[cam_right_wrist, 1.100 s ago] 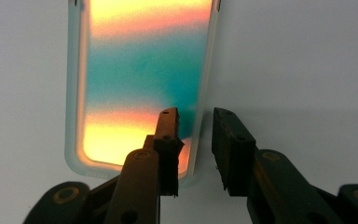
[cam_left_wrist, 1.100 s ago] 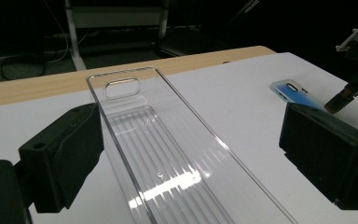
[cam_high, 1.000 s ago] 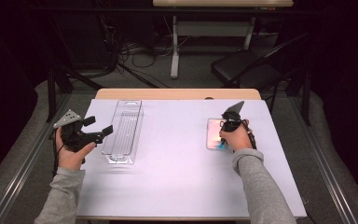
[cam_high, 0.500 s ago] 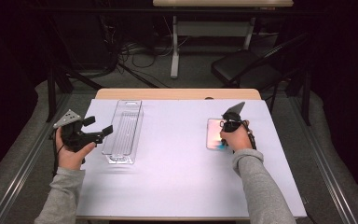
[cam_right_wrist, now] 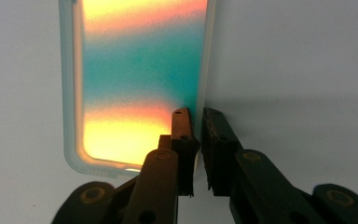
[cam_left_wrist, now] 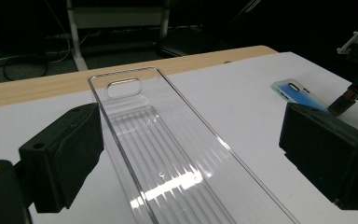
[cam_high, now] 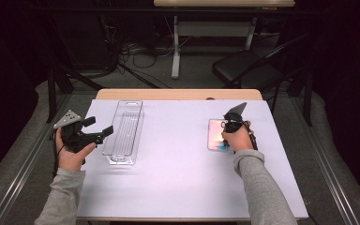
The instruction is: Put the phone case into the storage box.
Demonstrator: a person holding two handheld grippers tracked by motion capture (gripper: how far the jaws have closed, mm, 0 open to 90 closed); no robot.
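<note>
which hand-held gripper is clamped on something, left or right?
The right hand-held gripper: its jaws pinch the side wall of the iridescent phone case. The left hand-held gripper stands wide open around the clear plastic tray, not pressing it.

A white sheet (cam_high: 178, 183) covers most of the table, leaving a strip of bare wood (cam_high: 178, 94) along the far edge at 12 o'clock. Past that edge, at about 1 o'clock, a dark folding chair (cam_high: 243, 70) stands on the grey floor (cam_high: 23, 136). At 12 o'clock, the white leg (cam_high: 175, 51) of a second desk rises from the floor, with a tangle of black cables (cam_high: 122, 54) lying near it at 11 o'clock. A metal rail (cam_high: 14, 187) runs beside the table at 8 o'clock.
</note>
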